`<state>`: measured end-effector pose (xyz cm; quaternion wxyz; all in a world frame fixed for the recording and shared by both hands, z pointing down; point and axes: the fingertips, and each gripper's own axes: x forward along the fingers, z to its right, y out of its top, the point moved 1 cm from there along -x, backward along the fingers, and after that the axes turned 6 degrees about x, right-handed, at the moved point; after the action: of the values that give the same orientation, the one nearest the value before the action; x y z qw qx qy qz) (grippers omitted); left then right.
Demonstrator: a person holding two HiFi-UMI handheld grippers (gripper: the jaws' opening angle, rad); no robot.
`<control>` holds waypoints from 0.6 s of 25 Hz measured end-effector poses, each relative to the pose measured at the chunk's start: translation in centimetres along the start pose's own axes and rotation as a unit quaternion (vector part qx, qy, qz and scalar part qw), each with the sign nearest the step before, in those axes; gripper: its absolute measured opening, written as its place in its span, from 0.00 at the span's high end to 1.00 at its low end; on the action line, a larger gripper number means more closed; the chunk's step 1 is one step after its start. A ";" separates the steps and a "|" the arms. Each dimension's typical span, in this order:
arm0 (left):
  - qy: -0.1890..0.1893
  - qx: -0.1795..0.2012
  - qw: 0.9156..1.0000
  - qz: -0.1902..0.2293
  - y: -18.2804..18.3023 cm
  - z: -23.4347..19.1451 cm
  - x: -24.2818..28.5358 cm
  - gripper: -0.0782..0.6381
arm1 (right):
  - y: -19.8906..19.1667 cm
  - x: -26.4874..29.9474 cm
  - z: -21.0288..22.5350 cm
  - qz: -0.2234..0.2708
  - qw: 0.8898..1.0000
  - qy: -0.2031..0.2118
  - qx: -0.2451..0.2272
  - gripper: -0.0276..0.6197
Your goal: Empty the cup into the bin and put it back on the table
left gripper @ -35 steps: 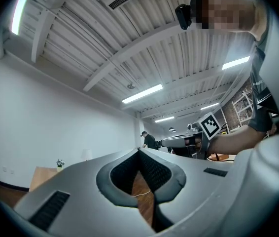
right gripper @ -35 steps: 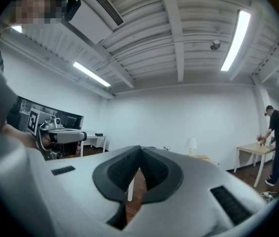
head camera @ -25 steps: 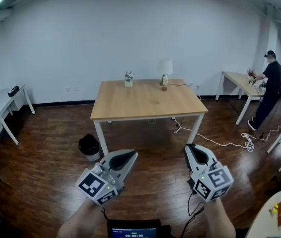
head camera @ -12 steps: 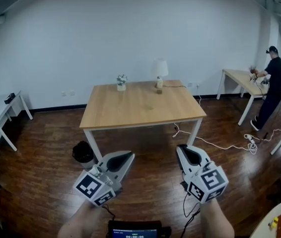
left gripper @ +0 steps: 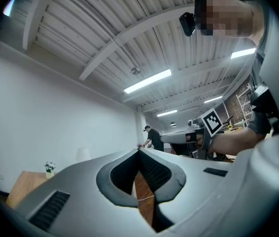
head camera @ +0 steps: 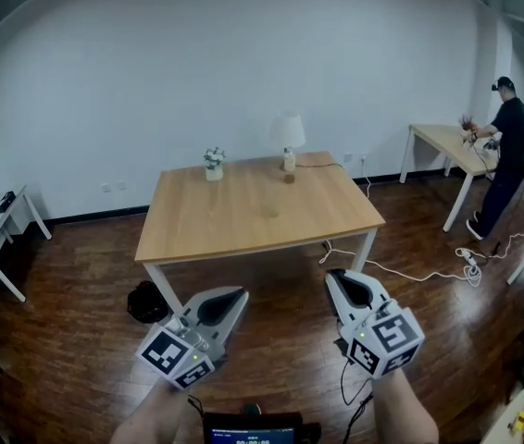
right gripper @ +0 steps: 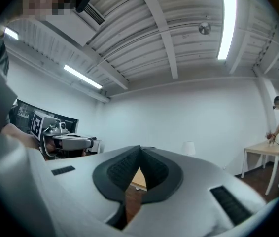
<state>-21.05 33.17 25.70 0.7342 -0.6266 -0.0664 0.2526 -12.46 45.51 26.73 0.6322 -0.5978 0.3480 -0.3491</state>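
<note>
Now, left gripper [head camera: 231, 297]: jaws together, empty, short of table [head camera: 253, 213]
right gripper [head camera: 343, 282]: likewise closed, empty
bin [head camera: 148, 302]: floor, beside table

Pair, hand-held: left gripper [head camera: 240, 293], right gripper [head camera: 334, 277]. Pale grey shells, black ribbed jaws, black-and-white marker cubes [head camera: 388, 340], black cable [head camera: 349, 392].

Head view: taken from standing height, faced forward and steeply down over wood floor; left gripper [head camera: 237, 296] and right gripper [head camera: 338, 278] caught close at bottom edge, wooden table [head camera: 253, 215] in middle distance, white wall behind.

Left gripper view: shot from just behind own jaws, tilted upward, ceiling [left gripper: 105, 38] filling upper frame.

Right gripper view: same mounting, same upward tilt.

Shared by all three views: table lamp [head camera: 290, 133], person at far desk [head camera: 509, 146]. Each gripper glimpsed sidelong in other's view.
</note>
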 end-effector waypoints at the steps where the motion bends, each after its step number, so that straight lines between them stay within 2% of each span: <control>1: -0.001 0.000 1.000 0.001 -0.2 -0.9 0.5 0.89 | 0.1 0.8 0.4 0.000 1.000 -0.001 0.000 0.95; 15: -0.004 -0.012 1.000 0.016 -3.6 -13.5 4.6 0.89 | -0.4 13.0 4.6 -0.015 1.000 -0.020 -0.001 0.95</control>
<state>-10.48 22.93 25.32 0.7222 -0.6354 -0.0620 0.2662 -1.87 36.73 27.08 0.6335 -0.6102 0.3266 -0.3458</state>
